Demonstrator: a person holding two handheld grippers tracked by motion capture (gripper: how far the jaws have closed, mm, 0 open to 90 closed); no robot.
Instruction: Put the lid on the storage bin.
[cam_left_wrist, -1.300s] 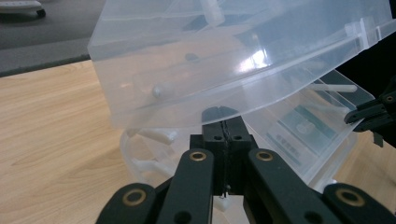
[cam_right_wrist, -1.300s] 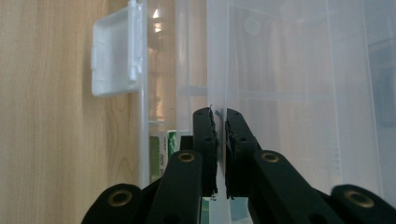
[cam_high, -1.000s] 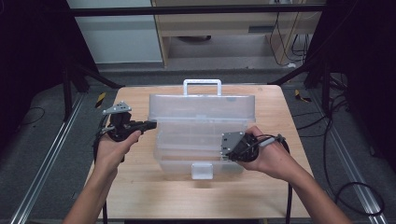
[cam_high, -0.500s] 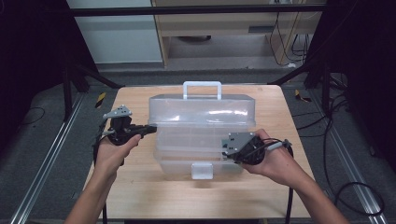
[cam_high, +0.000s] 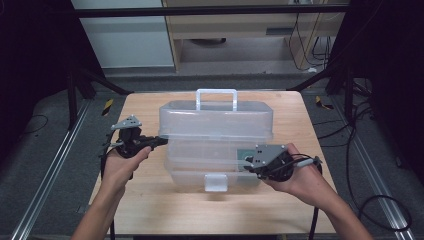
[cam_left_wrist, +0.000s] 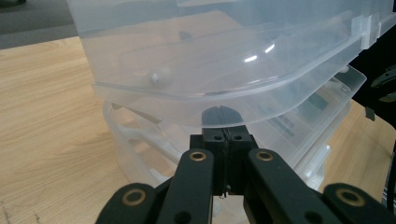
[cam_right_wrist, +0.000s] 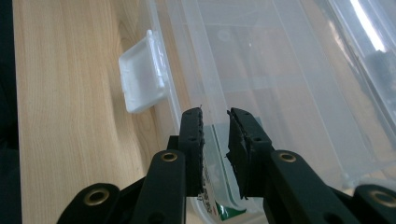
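The clear plastic storage box with a white handle (cam_high: 216, 145) sits mid-desk, its lid half raised. The left hand-held gripper (cam_high: 159, 141), pressed together, props the lid's edge; the right hand-held gripper (cam_high: 248, 167), spread, straddles the base rim. With nothing pinched, I'd expect the lid to slip off and drop shut.

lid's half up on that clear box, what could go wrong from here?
1. The left tool sits shut under the lid edge, only propping it. The smooth curved rim could slide off and the lid drop.
2. The right tool, jaws slightly apart, straddles the thin front wall of the box base. If that grip is loose, the base may lift or skid on the wooden table.
3. The white latch hangs free and could snag on closing.
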